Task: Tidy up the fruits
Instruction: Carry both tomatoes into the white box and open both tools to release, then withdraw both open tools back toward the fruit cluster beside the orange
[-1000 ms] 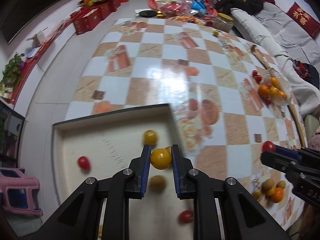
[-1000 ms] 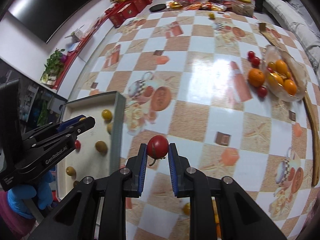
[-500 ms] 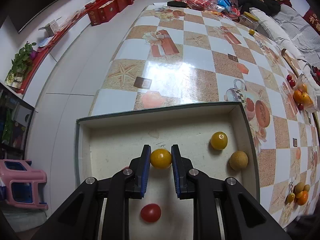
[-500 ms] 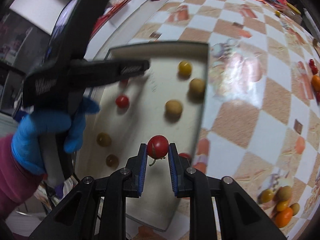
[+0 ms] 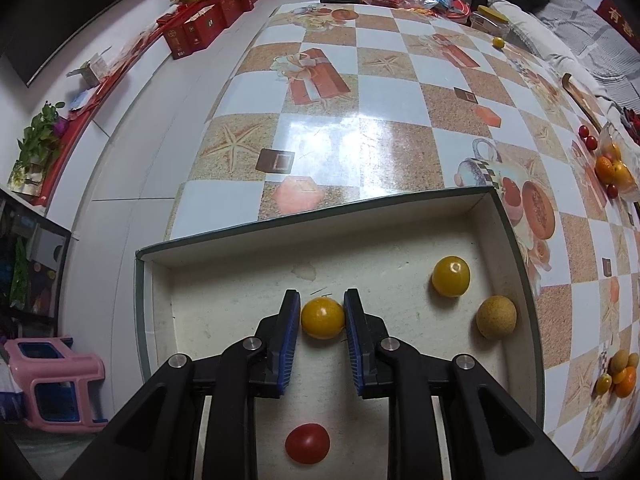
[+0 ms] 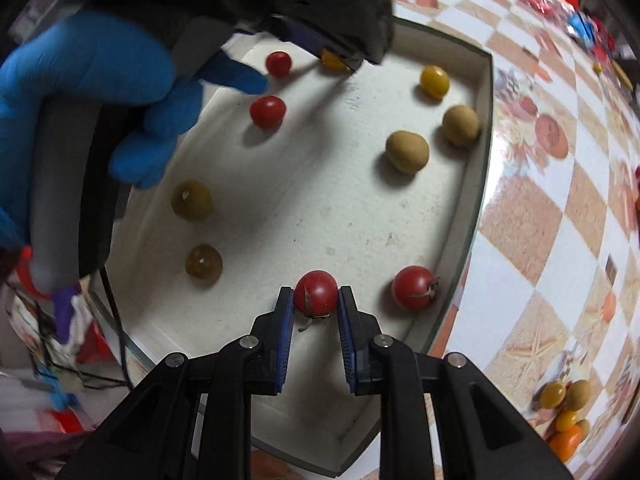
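Two fruits are at placement: my left gripper [image 5: 322, 317] pinches a yellow fruit [image 5: 322, 318], my right gripper [image 6: 316, 300] a red tomato [image 6: 315, 293]. Next, I open each over the tray [image 6: 460, 240], avoiding the tomato at 3 o'clock [image 6: 413, 288].

Black left gripper [image 5: 322, 314] arms, blue ribbed pads, silver screws, blue-gloved hand [image 6: 92, 92]

Right tongs [image 6: 316, 312] carried the red tomato [image 6: 316, 293] from the surface over the tray [image 6: 476, 184]. Left tongs [image 5: 322, 322] (yellow fruit [image 5: 322, 317] gripped) lowered inside.
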A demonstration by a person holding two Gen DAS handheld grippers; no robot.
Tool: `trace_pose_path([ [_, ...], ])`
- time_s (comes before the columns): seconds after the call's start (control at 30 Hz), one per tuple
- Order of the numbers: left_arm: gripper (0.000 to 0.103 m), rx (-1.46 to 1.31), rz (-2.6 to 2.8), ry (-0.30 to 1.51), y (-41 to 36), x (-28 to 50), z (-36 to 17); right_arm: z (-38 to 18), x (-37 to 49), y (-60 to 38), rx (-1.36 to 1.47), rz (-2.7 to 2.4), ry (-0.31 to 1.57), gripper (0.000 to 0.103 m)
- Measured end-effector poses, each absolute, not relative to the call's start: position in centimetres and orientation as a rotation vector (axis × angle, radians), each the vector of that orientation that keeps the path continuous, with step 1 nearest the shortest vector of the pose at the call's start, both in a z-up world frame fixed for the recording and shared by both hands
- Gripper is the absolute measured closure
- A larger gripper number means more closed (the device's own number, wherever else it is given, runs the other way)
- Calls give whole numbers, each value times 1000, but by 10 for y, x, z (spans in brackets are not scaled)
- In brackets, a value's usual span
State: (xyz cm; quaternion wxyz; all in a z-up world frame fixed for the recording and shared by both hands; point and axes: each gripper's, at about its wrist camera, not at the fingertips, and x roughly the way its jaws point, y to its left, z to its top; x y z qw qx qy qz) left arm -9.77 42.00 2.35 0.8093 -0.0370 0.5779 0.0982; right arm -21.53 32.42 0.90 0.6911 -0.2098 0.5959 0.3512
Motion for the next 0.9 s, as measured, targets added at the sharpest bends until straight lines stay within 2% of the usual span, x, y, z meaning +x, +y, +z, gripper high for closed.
trace_pose_path([
  [0.03, 44, -81, 215, 1236, 421, -98, 23, 9, -217, 325, -482, 788, 1326, 76],
  [0.07, 31, -94, 216, 1239, 423, -98, 23, 8, -219, 328, -500, 796, 1317, 74],
  [0.1, 23, -95, 226, 1226, 424, -99, 24, 7, -223, 331, -515, 806, 1310, 68],
  [0.2, 23, -89, 230, 1223, 424, -101, 25, 5, -236, 337, -558, 823, 1286, 51],
  [0.3, 23, -85, 229, 1232, 423, -101, 24, 4, -246, 342, -554, 828, 1288, 43],
  [0.37, 23, -78, 227, 1236, 422, -100, 23, 5, -249, 343, -537, 839, 1295, 33],
  [0.4, 23, -73, 227, 1236, 422, -101, 24, 7, -249, 343, -531, 847, 1288, 24],
  [0.43, 23, -69, 228, 1235, 422, -101, 24, 13, -256, 342, -527, 854, 1280, 21],
  [0.7, 23, -50, 224, 1213, 422, -107, 39, 47, -262, 330, -497, 899, 1182, 21],
  [0.9, 23, 6, 161, 1182, 394, -113, 60, 60, -245, 280, -424, 771, 1185, 21],
])
